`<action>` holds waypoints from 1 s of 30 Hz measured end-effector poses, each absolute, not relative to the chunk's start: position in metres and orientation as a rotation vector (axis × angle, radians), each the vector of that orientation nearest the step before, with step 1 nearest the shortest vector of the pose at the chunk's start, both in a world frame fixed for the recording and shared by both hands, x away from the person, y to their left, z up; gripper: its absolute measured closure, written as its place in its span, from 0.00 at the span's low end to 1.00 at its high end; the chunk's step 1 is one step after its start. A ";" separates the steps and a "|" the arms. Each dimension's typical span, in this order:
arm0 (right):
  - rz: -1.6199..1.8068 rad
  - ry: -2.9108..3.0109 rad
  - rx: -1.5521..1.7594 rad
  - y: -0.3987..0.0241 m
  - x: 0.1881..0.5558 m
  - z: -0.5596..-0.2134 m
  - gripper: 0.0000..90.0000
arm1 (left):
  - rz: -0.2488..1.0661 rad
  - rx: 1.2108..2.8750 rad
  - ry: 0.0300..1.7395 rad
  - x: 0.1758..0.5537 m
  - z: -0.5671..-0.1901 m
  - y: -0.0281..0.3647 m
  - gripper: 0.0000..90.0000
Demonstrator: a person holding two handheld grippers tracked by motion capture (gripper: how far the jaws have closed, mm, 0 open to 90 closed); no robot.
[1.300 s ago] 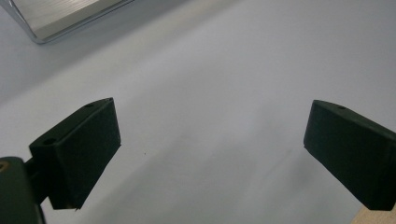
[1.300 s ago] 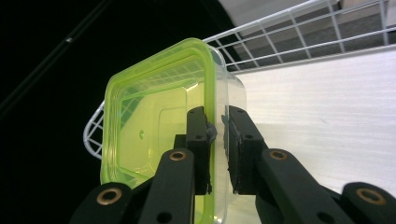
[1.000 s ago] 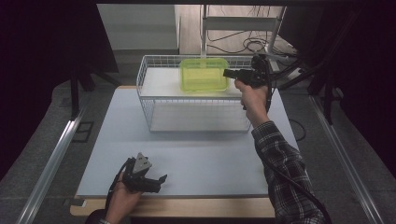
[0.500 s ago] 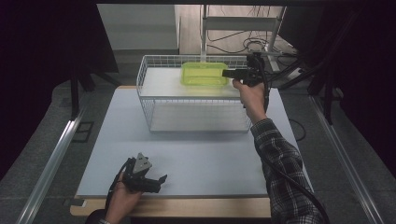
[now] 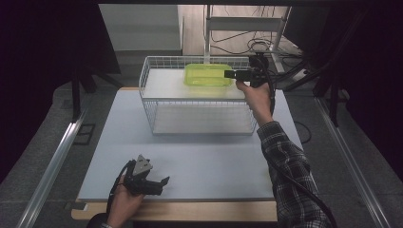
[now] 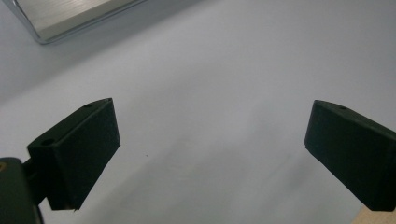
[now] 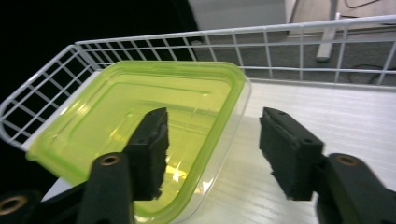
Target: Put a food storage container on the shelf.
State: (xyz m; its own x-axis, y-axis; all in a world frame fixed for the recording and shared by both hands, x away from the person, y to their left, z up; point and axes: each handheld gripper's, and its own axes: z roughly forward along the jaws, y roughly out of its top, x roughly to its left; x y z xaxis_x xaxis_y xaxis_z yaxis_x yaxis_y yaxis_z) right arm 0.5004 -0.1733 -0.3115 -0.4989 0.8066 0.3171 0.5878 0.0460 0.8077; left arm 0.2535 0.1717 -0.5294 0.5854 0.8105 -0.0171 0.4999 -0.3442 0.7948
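A translucent green container (image 5: pixel 207 75) (image 7: pixel 140 107) lies flat on the white upper shelf of a white wire basket (image 5: pixel 166 58) (image 7: pixel 280 42) at the back of the table. My right gripper (image 5: pixel 230 74) (image 7: pixel 212 116) reaches in from the right and straddles the container's near wall, one jaw inside and one outside. Its jaws have just been opening, and the pads stand clear of the wall. My left gripper (image 5: pixel 164 183) (image 6: pixel 210 112) rests low over the white tabletop (image 5: pixel 214 156) near the front edge, open with nothing between its jaws.
The basket has a lower shelf (image 5: pixel 204 121) under the upper one. A metal rail (image 5: pixel 52 161) runs along the table's left side, and cables (image 5: pixel 256 47) lie on the floor behind the basket. Dark curtains close off both sides.
The green container has come down from a raised, tilted pose to lie flat on the upper shelf. The right gripper's jaws have spread and let go of it. The left hand has stayed put.
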 end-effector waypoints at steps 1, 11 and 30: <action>1.441 2.114 1.413 -0.175 0.498 -0.311 0.39 | 0.477 1.979 1.038 0.254 -0.529 0.174 0.03; 1.425 2.165 1.291 -0.172 0.479 -0.307 0.28 | 0.502 1.979 1.035 0.253 -0.527 0.172 0.02; 1.424 2.224 1.098 -0.175 0.437 -0.310 0.19 | 0.510 2.001 0.980 0.250 -0.524 0.165 0.03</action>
